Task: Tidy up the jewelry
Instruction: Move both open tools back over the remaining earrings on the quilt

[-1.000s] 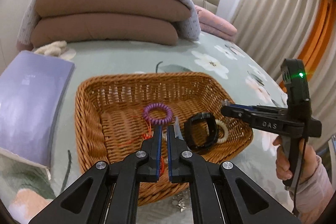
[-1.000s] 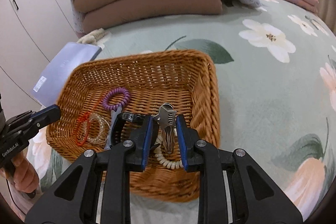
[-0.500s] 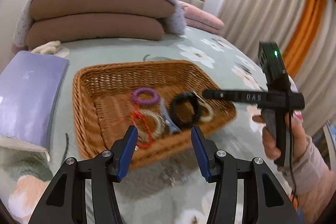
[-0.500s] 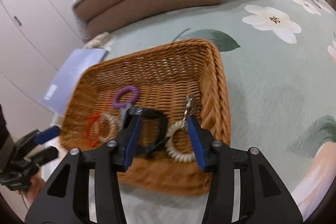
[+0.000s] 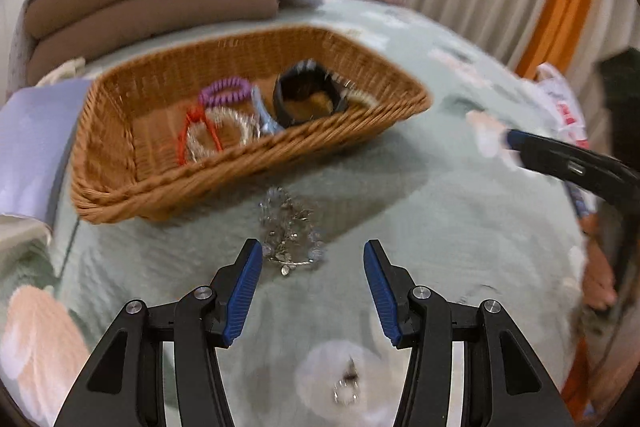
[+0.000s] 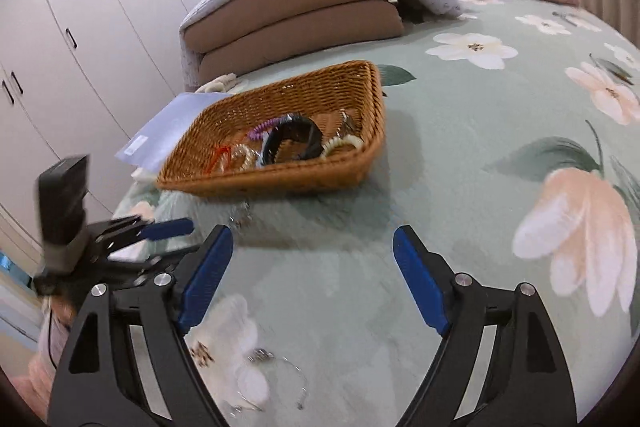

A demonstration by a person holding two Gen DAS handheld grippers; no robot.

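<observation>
With both grippers gaping empty, left gripper (image 5: 312,267) is hovering over the silver necklace (image 5: 290,235) lying on the bed, just near of the basket (image 5: 168,183); centre it, pinch low.

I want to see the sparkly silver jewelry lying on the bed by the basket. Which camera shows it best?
The left wrist view. The silver jewelry lies in plain sight on the bedspread, between the basket and the open left gripper. In the right wrist view only a small blurred bit shows below the basket.
</observation>
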